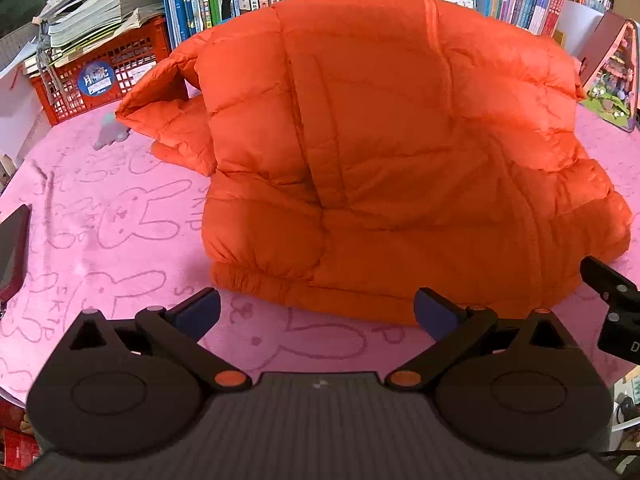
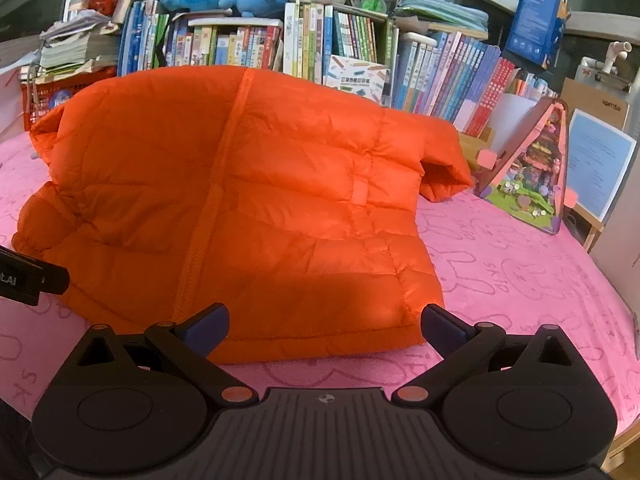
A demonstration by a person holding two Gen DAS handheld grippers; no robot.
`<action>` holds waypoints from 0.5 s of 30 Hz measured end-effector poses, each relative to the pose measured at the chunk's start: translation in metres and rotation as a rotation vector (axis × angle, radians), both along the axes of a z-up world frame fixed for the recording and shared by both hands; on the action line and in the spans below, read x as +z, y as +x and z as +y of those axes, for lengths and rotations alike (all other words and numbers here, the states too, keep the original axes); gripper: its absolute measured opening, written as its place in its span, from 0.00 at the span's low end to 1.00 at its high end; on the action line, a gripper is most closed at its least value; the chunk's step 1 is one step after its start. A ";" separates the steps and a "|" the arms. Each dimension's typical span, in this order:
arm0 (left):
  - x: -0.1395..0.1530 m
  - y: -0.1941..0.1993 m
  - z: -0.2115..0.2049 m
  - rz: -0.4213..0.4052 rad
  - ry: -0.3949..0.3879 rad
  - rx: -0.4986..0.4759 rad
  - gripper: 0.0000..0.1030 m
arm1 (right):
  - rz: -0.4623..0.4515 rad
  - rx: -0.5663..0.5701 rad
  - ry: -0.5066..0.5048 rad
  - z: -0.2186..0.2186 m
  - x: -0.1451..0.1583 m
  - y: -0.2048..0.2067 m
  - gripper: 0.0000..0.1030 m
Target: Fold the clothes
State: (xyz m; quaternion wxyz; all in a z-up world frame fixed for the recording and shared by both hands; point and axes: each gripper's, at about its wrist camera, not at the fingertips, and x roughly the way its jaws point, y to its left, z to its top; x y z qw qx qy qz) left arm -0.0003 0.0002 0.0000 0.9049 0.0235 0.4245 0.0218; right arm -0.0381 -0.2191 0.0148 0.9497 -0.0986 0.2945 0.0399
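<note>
An orange puffer jacket [image 1: 372, 140] lies on the pink rabbit-print cloth [image 1: 120, 220], one sleeve sticking out to the left. In the right wrist view the jacket [image 2: 260, 208] fills the middle, with a sleeve sticking out to the right. My left gripper [image 1: 318, 312] is open and empty, its blue pads just short of the jacket's near hem. My right gripper [image 2: 325, 326] is open and empty, also at the near hem. Part of the right gripper shows at the right edge of the left wrist view [image 1: 612, 304].
A red crate [image 1: 100, 76] with stacked papers stands at the back left. A row of books [image 2: 320, 52] runs along the back. A colourful toy house [image 2: 532, 172] stands at the right. A dark phone-like object [image 1: 12, 248] lies at the left edge.
</note>
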 end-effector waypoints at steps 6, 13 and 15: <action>0.000 -0.005 0.003 0.002 -0.025 -0.005 1.00 | 0.004 0.001 0.003 -0.004 0.005 0.002 1.00; -0.001 0.002 0.001 0.028 -0.026 0.004 1.00 | 0.006 -0.001 0.003 0.005 -0.001 0.002 1.00; -0.001 0.003 0.001 0.034 -0.028 0.004 1.00 | 0.007 0.003 0.002 0.004 0.001 0.003 1.00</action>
